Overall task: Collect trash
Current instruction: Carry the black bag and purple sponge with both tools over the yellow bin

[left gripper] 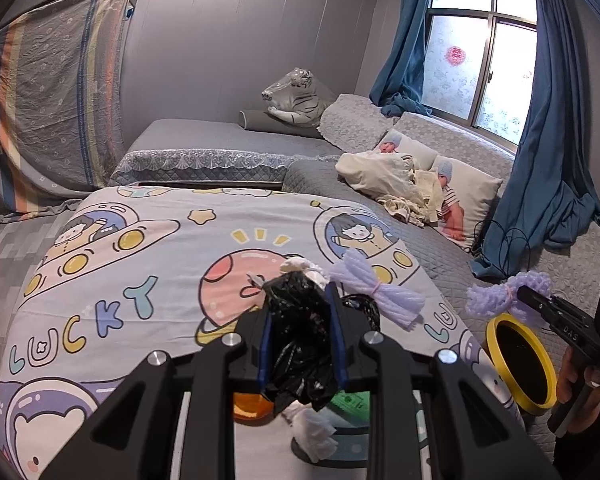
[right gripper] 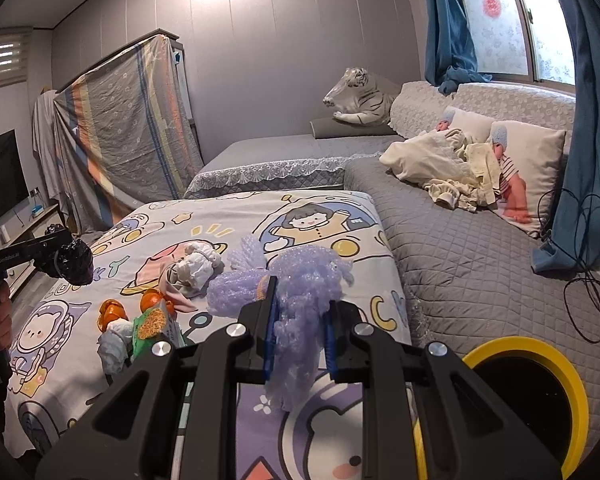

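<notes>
Right wrist view, left to right: left gripper [right gripper: 66, 258] clamped on crumpled black plastic bag [right gripper: 76, 266], raised above cartoon bedspread [right gripper: 332, 216]. Still lying on spread: orange peel [right gripper: 112, 312], white tissue wad [right gripper: 114, 344], green snack wrapper [right gripper: 156, 324], second tissue clump [right gripper: 198, 266], loose purple foam net [right gripper: 236, 292]. Right gripper [right gripper: 300, 330] pinching another purple foam net [right gripper: 304, 300]. Yellow-rimmed bin [right gripper: 576, 384] at bed's right edge. Judgement: early stage, two pieces in hand, neither binned, several left.
</notes>
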Action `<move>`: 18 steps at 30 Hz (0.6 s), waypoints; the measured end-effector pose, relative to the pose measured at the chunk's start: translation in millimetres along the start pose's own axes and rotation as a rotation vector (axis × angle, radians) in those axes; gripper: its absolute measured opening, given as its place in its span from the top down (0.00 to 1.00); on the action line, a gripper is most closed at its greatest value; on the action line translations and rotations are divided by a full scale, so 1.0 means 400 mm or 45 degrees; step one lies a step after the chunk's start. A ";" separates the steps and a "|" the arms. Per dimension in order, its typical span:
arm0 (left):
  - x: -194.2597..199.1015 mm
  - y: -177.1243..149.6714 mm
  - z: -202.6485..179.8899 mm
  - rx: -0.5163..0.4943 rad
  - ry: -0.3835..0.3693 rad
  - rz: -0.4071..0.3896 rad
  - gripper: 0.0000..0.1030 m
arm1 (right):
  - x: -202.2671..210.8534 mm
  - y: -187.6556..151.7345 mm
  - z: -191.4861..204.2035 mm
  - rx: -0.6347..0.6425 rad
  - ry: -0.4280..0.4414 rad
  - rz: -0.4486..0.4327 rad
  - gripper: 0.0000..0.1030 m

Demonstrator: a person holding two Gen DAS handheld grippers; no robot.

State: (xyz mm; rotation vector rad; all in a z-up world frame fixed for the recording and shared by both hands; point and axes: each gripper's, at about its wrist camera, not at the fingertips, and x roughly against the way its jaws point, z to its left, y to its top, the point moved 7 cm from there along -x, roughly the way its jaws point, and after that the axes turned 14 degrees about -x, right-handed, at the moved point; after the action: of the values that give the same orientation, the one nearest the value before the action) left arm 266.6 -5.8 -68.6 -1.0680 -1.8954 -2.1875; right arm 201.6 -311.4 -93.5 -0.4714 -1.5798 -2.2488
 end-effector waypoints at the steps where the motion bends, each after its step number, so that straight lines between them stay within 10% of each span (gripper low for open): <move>1: -0.003 0.002 -0.009 -0.004 -0.004 0.001 0.79 | 0.005 0.000 -0.005 -0.001 -0.006 0.000 0.83; 18: -0.072 0.057 -0.190 -0.087 -0.123 0.013 0.79 | 0.087 0.017 -0.126 -0.040 -0.128 -0.047 0.83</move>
State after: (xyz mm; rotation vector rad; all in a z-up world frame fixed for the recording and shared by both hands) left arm 264.7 -90.0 -64.8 -1.2134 -1.8603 -2.2491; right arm 170.4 -364.6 -88.1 -0.5768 -1.6167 -2.3135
